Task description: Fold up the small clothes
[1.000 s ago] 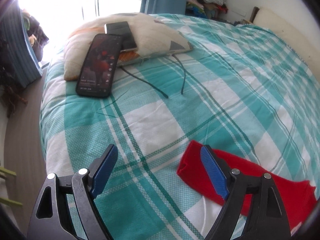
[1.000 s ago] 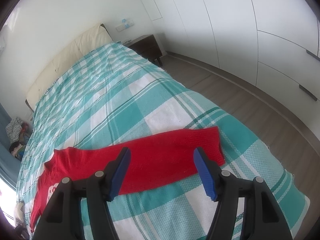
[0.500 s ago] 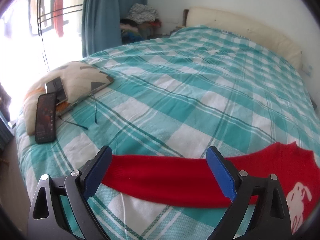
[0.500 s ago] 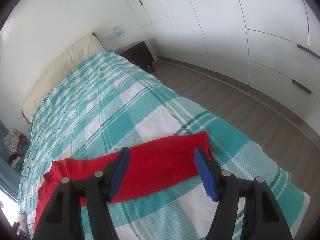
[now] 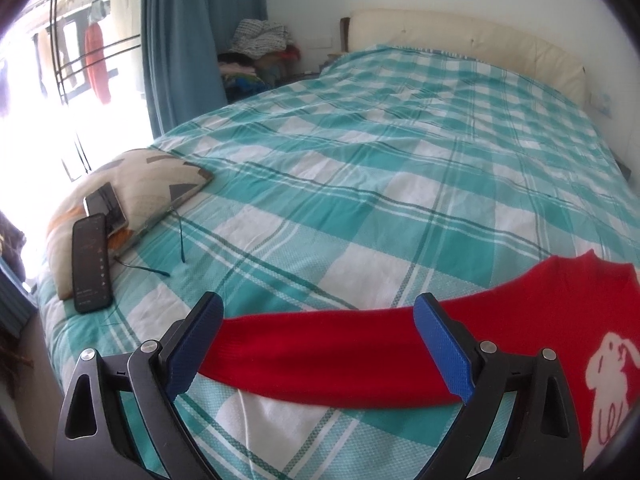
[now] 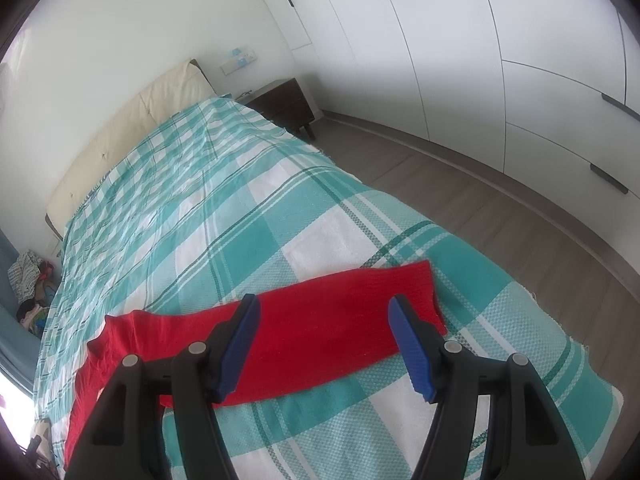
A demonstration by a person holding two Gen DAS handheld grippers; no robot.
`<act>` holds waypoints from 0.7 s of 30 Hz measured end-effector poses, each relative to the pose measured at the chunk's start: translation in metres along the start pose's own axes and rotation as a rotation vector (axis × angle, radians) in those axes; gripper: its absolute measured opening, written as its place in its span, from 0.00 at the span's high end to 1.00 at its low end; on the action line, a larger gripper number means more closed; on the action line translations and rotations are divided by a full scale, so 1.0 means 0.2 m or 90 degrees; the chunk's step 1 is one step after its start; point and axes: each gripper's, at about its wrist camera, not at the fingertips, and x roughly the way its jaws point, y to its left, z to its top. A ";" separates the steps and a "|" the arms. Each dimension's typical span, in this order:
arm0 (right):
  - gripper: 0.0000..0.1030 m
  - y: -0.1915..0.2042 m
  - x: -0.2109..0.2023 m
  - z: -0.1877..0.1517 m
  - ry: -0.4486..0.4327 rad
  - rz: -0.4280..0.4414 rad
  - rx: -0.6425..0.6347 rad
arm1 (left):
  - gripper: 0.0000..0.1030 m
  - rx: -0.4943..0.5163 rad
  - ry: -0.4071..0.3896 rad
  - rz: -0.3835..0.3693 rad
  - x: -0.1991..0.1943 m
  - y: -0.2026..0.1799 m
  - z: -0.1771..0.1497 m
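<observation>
A red sweater (image 5: 520,344) lies spread flat along the bed's (image 5: 360,160) foot edge. Left claw (image 5: 320,346) and right claw (image 6: 324,344) hover released above the sleeves; folding seems about to start, with pinching a sleeve end next.

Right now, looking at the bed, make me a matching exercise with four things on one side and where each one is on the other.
Things:
1. dark phone
2. red sweater
3. nightstand
4. white rabbit print

Places:
A. spread flat on the checked bedspread
B. on the sweater's front
C. leaning against the patterned pillow
D. on the floor beside the headboard

Pairs: 1-C, 2-A, 3-D, 4-B
</observation>
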 end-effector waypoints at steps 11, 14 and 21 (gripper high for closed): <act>0.36 -0.01 0.00 0.00 0.001 0.007 0.010 | 0.05 -0.014 0.015 0.004 0.02 0.02 0.00; 0.36 -0.01 0.00 0.01 -0.001 0.007 0.006 | 0.05 -0.013 0.014 0.004 0.02 0.02 0.00; 0.36 -0.02 -0.01 0.01 -0.002 0.008 0.013 | 0.05 -0.005 0.015 0.010 0.02 0.01 0.00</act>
